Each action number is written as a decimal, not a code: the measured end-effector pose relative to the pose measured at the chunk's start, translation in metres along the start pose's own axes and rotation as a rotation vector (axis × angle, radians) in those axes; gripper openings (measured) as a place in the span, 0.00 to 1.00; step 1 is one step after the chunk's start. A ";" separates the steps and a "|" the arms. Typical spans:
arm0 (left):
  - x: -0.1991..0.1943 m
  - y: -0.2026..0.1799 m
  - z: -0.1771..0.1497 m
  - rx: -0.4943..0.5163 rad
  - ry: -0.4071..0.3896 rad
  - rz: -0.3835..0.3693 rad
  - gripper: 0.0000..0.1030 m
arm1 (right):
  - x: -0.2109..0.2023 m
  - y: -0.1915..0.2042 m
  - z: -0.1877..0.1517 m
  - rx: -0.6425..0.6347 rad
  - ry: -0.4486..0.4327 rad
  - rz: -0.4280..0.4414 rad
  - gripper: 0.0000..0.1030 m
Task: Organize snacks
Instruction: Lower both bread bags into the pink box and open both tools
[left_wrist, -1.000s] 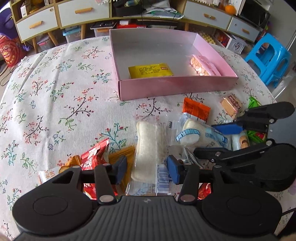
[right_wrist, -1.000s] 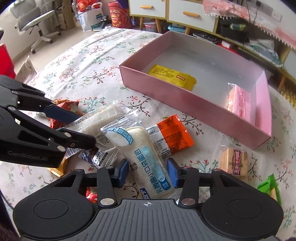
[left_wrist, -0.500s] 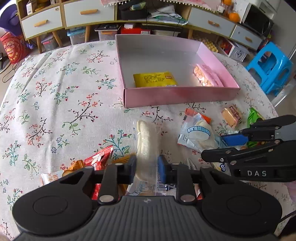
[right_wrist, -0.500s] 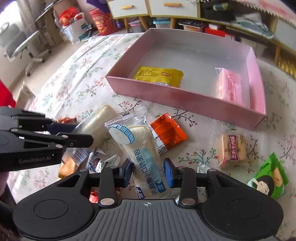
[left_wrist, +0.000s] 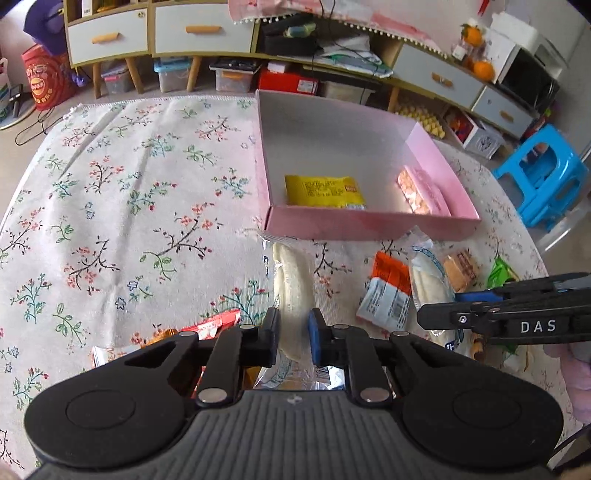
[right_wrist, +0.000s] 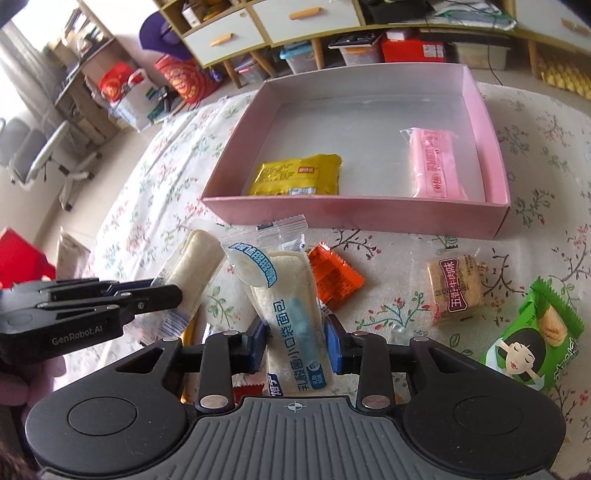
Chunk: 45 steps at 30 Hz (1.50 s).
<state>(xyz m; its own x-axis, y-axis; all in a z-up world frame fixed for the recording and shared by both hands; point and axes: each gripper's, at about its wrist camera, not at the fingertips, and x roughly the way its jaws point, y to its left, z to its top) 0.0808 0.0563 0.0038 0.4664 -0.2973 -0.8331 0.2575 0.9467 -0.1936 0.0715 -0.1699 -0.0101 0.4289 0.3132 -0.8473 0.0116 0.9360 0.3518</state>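
Bread packets (left_wrist: 291, 273) (right_wrist: 291, 314) hide their lower ends between both grippers' (left_wrist: 293, 332) (right_wrist: 295, 343) fingers.

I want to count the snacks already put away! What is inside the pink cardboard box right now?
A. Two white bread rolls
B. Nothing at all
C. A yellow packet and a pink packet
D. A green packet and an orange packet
C: inside the pink cardboard box lie a flat yellow foil packet and a long pink plastic packet, and no other snack shows in there.
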 end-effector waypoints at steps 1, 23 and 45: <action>-0.001 0.000 0.001 -0.005 -0.005 -0.001 0.14 | -0.001 -0.001 0.001 0.010 -0.003 0.004 0.31; -0.015 -0.015 0.023 -0.057 -0.097 -0.083 0.07 | -0.025 -0.060 0.043 0.279 -0.172 0.065 0.31; 0.050 -0.010 0.088 -0.069 -0.304 -0.036 0.03 | -0.008 -0.106 0.070 0.407 -0.333 0.101 0.31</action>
<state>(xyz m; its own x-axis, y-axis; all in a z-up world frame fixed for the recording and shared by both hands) 0.1765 0.0210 0.0096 0.6925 -0.3440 -0.6342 0.2248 0.9381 -0.2634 0.1296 -0.2826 -0.0125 0.7085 0.2683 -0.6527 0.2769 0.7451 0.6068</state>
